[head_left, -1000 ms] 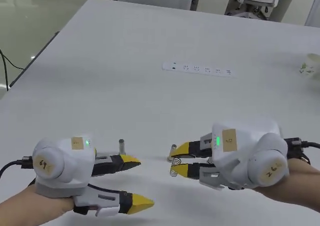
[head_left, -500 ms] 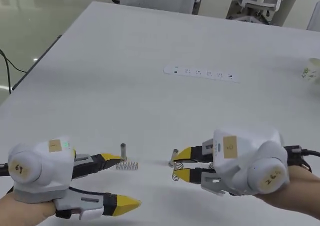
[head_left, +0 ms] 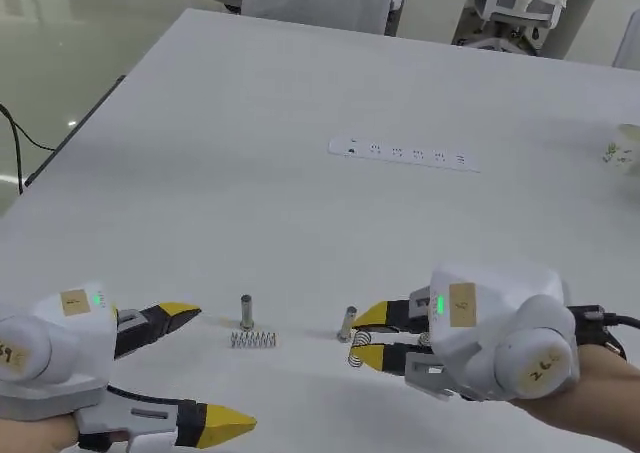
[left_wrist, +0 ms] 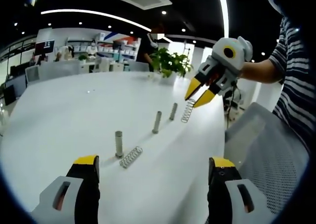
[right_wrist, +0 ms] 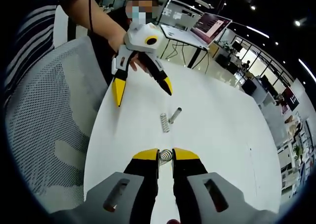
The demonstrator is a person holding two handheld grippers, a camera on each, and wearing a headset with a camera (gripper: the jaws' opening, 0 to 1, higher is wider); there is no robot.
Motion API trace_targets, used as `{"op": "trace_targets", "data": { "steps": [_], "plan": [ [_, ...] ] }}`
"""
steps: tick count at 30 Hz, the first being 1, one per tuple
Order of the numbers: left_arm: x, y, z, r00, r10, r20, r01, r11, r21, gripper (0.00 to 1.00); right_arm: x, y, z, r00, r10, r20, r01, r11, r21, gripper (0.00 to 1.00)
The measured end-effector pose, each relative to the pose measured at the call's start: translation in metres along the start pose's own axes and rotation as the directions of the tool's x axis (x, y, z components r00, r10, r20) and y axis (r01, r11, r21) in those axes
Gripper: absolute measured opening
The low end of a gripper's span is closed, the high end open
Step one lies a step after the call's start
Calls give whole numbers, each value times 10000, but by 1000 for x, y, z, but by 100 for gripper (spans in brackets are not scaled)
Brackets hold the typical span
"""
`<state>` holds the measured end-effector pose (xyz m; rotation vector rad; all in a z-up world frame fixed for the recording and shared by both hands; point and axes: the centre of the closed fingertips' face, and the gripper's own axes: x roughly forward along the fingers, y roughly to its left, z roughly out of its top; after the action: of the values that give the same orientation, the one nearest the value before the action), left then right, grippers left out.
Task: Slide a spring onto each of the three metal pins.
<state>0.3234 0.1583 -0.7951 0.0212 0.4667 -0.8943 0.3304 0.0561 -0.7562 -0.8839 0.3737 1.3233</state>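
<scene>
Resting between right fingers (right_wrist: 146,160), seemingly pinched: spring (right_wrist: 166,156)

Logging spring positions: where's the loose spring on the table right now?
Head view: the loose spring lies flat on the table beside the left-most pin, between the left tongs and the right tongs gripping a second spring.

The head view looks down on the table (head_left: 300,93). Both gripper views sit low, face each other, and share the loose spring (left_wrist: 131,156).
</scene>
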Motion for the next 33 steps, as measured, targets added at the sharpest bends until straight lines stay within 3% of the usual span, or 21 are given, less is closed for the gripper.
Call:
{"op": "trace_targets", "data": {
  "steps": [3, 11, 19, 33],
  "plan": [
    [0, 4, 0, 9998, 194, -21, -194, 9998, 49, 98, 0, -1, -1, 10000, -35, -29, 35, 10000, -7, 7],
    [-2, 9, 3, 9996, 292, 63, -292, 9996, -25, 98, -2, -14, -3, 9993, -375, -75, 376, 9991, 173, 7],
    [-2, 10, 1, 9996, 296, -2, -296, 9995, -120, 98, -2, -37, -9, 9950, -975, -192, 984, 9939, 505, 7],
    [-2, 17, 1, 9993, 378, 28, -377, 9992, -125, 98, 9, -56, -8, 9951, -943, -288, 955, 9944, 445, 7]
  ]
}}
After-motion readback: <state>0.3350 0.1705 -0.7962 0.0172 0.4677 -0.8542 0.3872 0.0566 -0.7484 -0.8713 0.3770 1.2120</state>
